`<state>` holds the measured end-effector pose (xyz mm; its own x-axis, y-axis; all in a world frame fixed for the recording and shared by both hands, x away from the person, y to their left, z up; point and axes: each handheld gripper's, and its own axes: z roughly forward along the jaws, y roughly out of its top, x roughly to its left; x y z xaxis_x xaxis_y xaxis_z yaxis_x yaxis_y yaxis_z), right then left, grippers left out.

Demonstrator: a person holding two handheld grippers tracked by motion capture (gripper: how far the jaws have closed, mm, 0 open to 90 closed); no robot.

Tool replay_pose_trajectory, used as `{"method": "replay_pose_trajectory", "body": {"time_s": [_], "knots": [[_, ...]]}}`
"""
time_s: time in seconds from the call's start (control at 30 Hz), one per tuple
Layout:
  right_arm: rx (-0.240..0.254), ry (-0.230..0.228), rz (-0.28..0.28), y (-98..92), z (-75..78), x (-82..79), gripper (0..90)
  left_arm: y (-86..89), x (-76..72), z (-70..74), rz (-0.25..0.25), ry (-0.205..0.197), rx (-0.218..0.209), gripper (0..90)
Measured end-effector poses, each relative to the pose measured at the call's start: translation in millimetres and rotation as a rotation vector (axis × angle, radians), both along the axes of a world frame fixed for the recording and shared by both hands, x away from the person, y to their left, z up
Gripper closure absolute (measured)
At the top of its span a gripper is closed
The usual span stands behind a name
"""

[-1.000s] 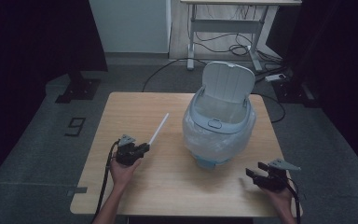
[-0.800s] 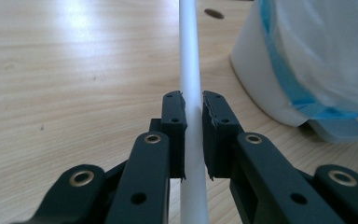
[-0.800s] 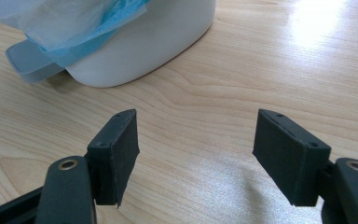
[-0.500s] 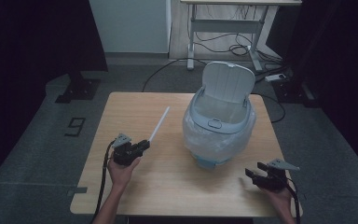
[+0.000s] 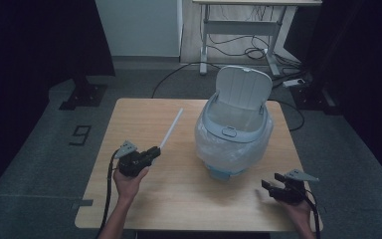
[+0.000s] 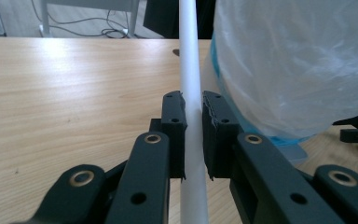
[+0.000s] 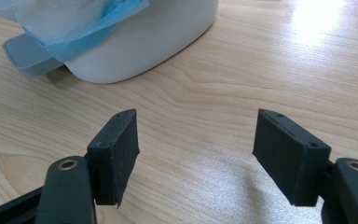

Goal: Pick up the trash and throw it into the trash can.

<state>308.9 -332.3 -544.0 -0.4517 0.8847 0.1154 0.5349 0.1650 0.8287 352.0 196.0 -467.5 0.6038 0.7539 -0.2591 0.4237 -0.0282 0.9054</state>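
On the bench [image 5: 144, 209], we note the following.
Left claw [image 5: 154, 151]: we see it clenched on the white tube [image 5: 171, 128], pads pressing both sides of the tube [image 6: 189, 93] in the left gripper view.
White tube: it runs from the left claw up and away over the bench, toward the far edge, its free end off the surface as far as we can tell.
Bin [image 5: 234, 134]: lid raised, lined with a clear bag [image 6: 298, 65]; it stands just beside the tube.
Right claw [image 7: 196, 154]: we see it released, nothing between its pads, low over the bench near the bin's base [image 7: 149, 42].
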Motion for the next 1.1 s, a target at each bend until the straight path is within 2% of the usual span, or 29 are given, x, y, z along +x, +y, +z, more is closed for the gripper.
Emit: {"method": "replay_pose_trajectory", "body": {"time_s": [0.47, 1.1], "knots": [[-0.002, 0.002, 0.000, -0.7, -0.3, 0.2, 30.5, -4.7, -10.8, 19.1, -0.033, -0.058, -0.030, 79.5], [-0.007, 0.008, 0.006, 1.2, -2.1, 1.3, 30.5, -13.5, -18.4, 40.4, -0.079, -0.113, -0.059, 79.5]]}}
